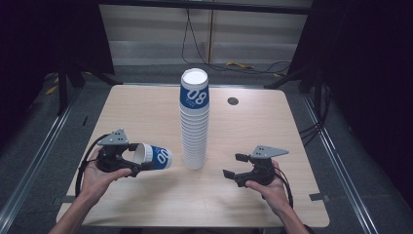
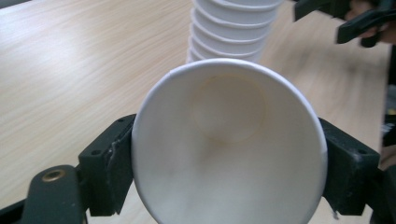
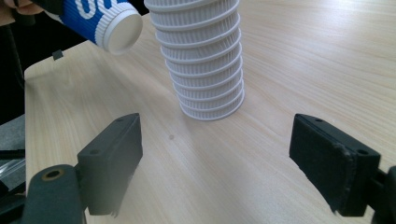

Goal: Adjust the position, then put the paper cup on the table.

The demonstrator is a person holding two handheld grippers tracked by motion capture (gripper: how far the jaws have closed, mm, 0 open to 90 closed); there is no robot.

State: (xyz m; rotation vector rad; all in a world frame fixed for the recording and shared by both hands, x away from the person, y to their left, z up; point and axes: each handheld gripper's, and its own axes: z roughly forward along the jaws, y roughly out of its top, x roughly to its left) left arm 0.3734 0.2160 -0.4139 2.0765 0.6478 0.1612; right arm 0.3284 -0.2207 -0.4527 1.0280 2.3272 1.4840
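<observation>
High view: blue-and-white ribbed paper cup [image 1: 152, 156] on its side, clamped in left gripper [image 1: 130, 161], just left of tall cup stack [image 1: 194, 122] on pale wooden worktop [image 1: 146, 112]. Left gripper view: jaws pinch cup rim [image 2: 229, 140]. Right gripper view: right gripper [image 3: 229, 163] wide open, empty, facing stack.

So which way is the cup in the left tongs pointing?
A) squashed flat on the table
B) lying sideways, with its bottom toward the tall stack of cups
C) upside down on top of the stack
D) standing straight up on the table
B: the left tongs hold the blue and white cup on its side by the rim, its open mouth toward the hand and its bottom toward the stack of cups.
</observation>
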